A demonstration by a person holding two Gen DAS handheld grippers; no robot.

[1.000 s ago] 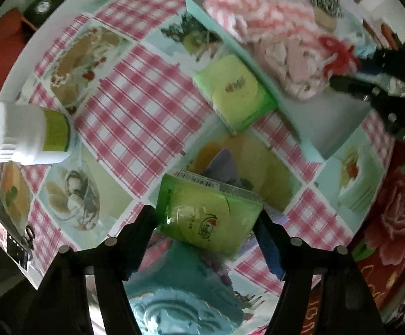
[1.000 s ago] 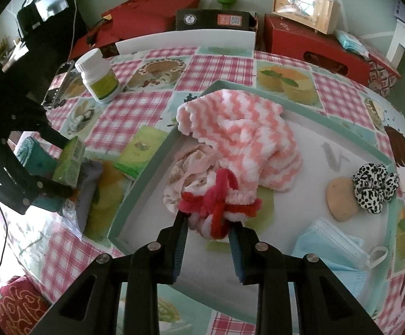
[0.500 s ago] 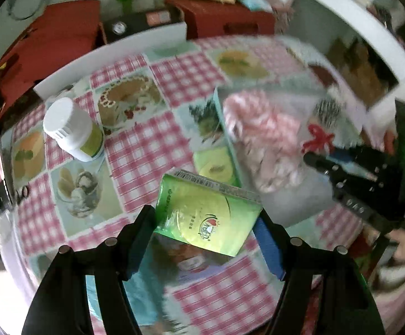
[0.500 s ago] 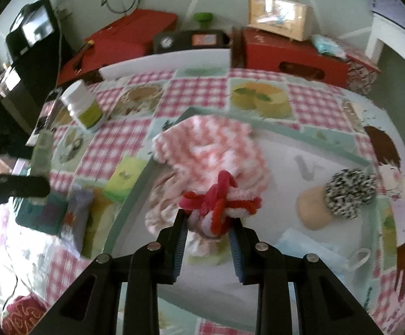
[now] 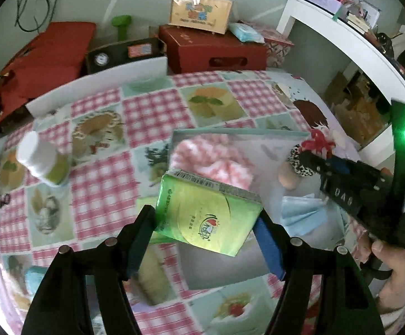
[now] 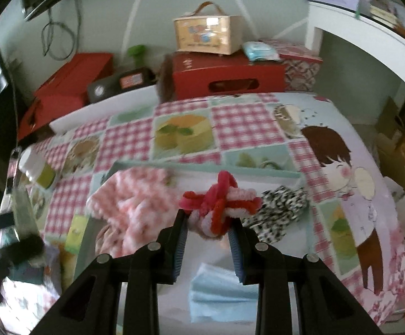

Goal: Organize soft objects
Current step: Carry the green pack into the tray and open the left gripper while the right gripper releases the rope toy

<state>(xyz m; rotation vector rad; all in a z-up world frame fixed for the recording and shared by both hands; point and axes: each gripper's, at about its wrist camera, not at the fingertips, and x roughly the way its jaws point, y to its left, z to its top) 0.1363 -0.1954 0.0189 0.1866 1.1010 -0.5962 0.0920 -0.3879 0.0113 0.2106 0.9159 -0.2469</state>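
Low in the left wrist view, the left gripper (image 5: 206, 230) clamps a glossy green tissue pack (image 5: 206, 212) — tilted, barcode strip along its top edge. At centre of the right wrist view, the right gripper (image 6: 208, 227) pinches a fuzzy red-pink-white yarn bow (image 6: 220, 202) above the white tray (image 6: 216, 254).

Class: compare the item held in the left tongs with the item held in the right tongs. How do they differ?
The green tissue pack is flat, boxy and smooth-wrapped; the red-and-pink fuzzy knot is lumpy and stringy. The pack spreads the left tongs wide; the knot sits in nearly shut right tongs. Both are held above the tray.
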